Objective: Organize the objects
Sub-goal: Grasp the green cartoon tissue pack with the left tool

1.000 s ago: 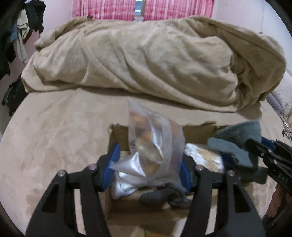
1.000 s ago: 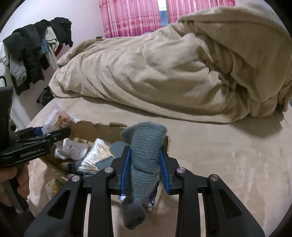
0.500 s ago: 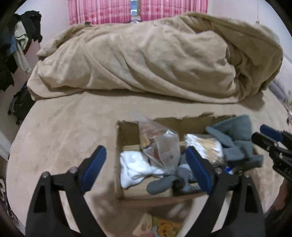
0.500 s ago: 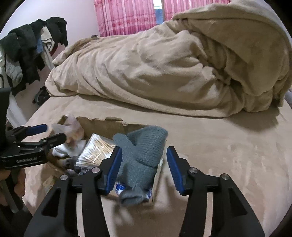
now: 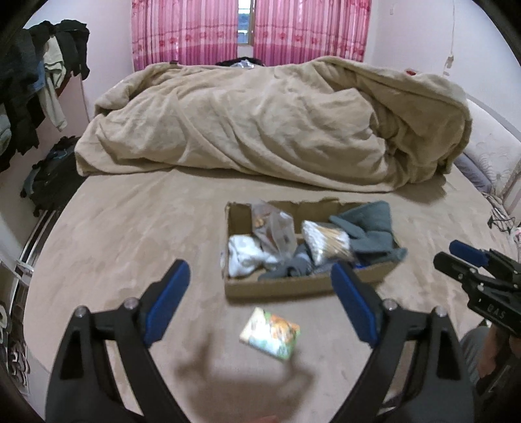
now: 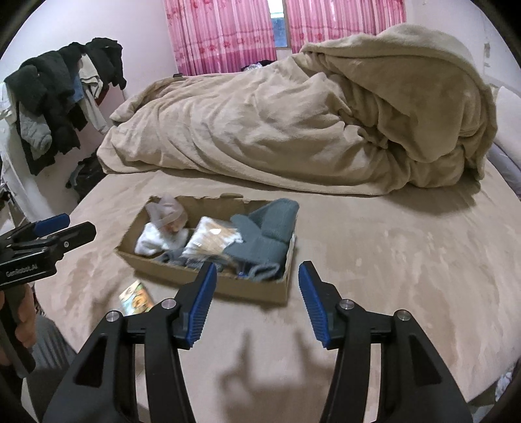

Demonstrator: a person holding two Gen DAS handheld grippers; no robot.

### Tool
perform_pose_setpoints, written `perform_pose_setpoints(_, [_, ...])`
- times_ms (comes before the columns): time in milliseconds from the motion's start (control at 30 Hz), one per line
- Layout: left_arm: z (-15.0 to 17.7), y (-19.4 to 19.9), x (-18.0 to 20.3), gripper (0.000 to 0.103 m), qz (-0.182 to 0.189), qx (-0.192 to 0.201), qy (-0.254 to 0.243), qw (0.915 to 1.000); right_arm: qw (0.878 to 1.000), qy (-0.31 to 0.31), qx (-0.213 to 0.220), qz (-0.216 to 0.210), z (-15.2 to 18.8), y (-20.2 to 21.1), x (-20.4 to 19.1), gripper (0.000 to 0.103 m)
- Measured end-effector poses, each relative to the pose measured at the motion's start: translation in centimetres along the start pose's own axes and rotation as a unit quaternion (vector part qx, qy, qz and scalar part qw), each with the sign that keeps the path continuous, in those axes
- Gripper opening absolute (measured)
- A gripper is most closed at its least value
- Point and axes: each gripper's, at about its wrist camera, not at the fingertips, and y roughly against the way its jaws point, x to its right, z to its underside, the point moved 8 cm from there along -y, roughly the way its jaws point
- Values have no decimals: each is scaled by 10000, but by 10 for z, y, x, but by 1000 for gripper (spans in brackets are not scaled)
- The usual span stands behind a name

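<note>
A shallow cardboard box sits on the tan bed. It holds a clear plastic bag, white socks, a pack of cotton swabs and grey knit gloves. A small colourful packet lies on the bed in front of the box. My left gripper is open and empty, above the packet. My right gripper is open and empty, near the box's right front corner.
A big rumpled tan blanket fills the far half of the bed. Clothes hang on a rack at the left. A dark bag sits on the floor beside the bed. Pink curtains cover the window.
Both grippers opened and let go: the plastic bag and the grey glove now rest in the box. Both grippers pulled back and up from the box.
</note>
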Motion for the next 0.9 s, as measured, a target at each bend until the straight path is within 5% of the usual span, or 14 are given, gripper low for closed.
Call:
perform_pose_setpoints(467, [43, 83, -10, 90, 3, 63, 155, 9999, 9996, -4, 263, -126, 2, 81, -28, 61])
perform_pose_setpoints(900, [89, 23, -3, 90, 43, -577, -43, 9983, 9998, -35, -37, -189, 26, 66, -27, 68])
